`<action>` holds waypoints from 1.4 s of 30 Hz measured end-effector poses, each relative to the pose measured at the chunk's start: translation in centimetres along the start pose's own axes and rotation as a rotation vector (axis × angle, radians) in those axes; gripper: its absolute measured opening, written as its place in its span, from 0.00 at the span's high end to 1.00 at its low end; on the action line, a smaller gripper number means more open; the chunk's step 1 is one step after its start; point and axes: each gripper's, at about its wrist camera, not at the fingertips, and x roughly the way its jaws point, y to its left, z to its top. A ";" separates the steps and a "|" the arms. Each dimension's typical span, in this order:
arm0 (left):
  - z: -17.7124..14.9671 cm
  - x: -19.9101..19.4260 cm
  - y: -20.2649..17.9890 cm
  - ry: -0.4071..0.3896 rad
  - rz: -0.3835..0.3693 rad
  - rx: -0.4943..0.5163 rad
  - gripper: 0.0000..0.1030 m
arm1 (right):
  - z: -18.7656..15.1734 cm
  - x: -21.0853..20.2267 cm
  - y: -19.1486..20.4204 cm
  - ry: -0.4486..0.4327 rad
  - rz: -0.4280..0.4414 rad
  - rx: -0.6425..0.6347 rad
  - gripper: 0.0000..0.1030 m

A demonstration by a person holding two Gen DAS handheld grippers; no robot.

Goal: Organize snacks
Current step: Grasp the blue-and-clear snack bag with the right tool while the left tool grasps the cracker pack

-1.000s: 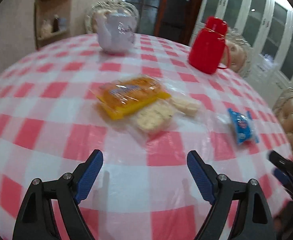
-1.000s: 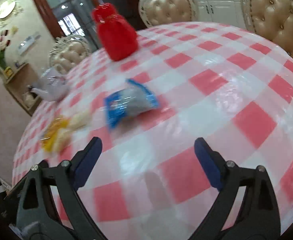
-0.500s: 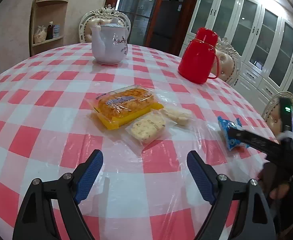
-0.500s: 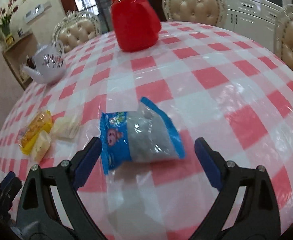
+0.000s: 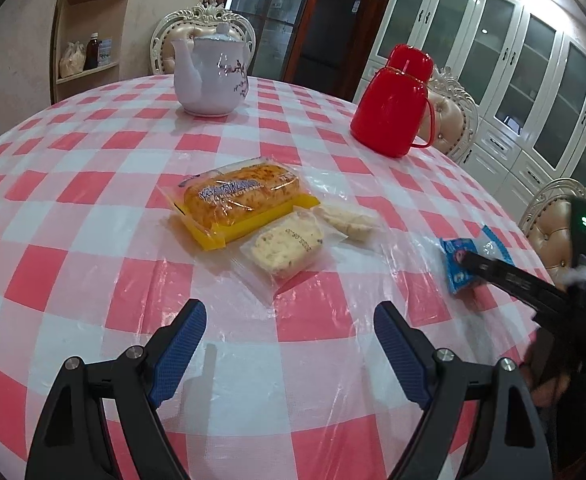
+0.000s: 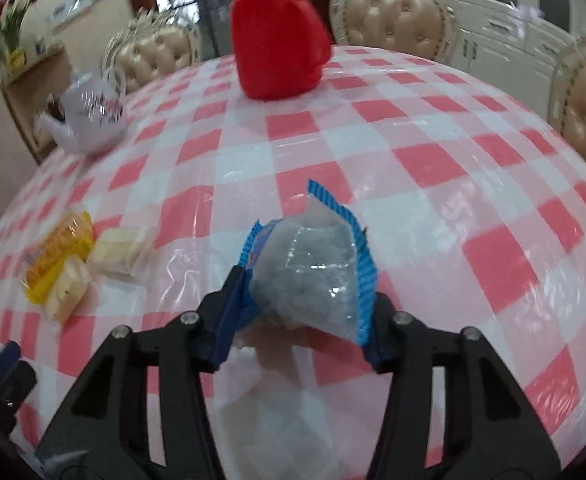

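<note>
Right tongs [image 6: 299, 316] clenched on one blue packet [image 6: 313, 276] above checked bench [image 6: 433, 168]; left tongs [image 5: 289, 348] released; three wrapped pastries [image 5: 281, 248] grouped nearby; teapot [image 5: 211, 76], red flask [image 5: 393, 104] beyond.

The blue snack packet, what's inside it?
Through the clear window of the blue snack packet, pinched in the right tongs, only a greyish, blurry mass shows. The snack itself cannot be made out, and the blue printed edges hide the rest.

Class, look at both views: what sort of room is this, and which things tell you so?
Most likely a home dining room: a round table under a pink checked cloth, padded ornate chairs around it, and a white teapot beside a red flask.
</note>
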 end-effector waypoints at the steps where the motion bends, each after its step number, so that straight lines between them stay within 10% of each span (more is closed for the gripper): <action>1: 0.0 0.0 0.1 0.002 -0.002 -0.003 0.16 | -0.3 -0.7 -0.5 -0.019 0.021 0.027 0.55; 19: 0.4 0.5 1.7 0.037 -0.024 -0.051 0.16 | -5.7 -6.7 2.4 0.036 0.283 0.032 0.62; 23: 0.6 0.5 2.9 0.040 -0.022 -0.091 0.16 | -6.5 -7.2 3.0 0.049 0.257 -0.016 0.55; 27: 0.6 0.6 3.3 0.041 -0.017 -0.087 0.16 | -5.7 -8.5 0.9 -0.036 0.239 0.067 0.24; 42: 4.3 7.2 -1.0 0.127 0.152 0.139 0.16 | -5.1 -8.3 0.3 -0.039 0.257 0.124 0.20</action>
